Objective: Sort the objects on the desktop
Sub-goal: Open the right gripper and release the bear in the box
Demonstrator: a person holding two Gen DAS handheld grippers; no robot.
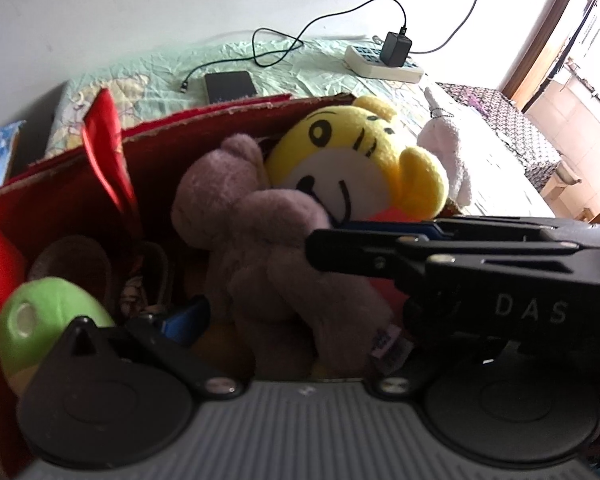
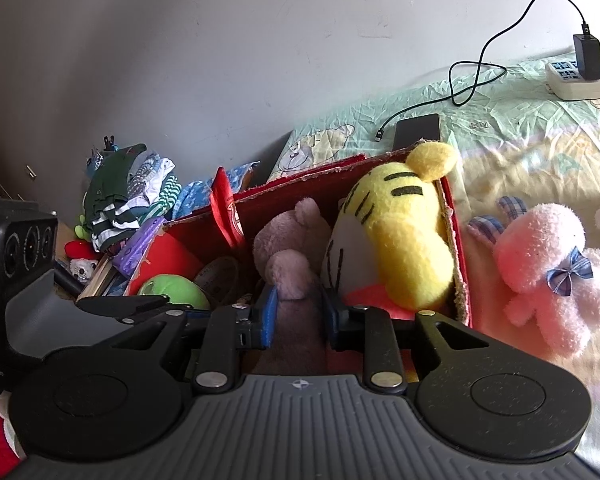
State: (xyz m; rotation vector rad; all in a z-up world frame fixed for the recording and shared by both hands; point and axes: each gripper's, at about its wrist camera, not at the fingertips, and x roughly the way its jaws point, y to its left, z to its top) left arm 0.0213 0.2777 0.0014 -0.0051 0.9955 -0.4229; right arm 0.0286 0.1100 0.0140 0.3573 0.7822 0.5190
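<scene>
A mauve teddy bear (image 1: 260,232) (image 2: 296,248) lies in a red cardboard box (image 1: 220,120) (image 2: 312,178), against a yellow tiger plush (image 1: 360,152) (image 2: 404,232). My right gripper (image 2: 300,314) (image 1: 324,236) is shut on the bear's body, with a blue pad pressing on each side. My left gripper (image 1: 300,312) reaches into the box from the left and is open. Its left blue pad sits beside the bear's leg, and its right finger is hidden. A green plush (image 1: 48,320) (image 2: 172,286) lies in the box's left end.
On the bed sheet beyond the box are a dark phone (image 1: 230,86) (image 2: 418,128), a loose cable and a power strip (image 1: 380,64) (image 2: 580,76). A pink plush (image 2: 548,264) and a white plush (image 1: 448,148) lie right of the box. Folded clothes (image 2: 132,196) are piled on the left.
</scene>
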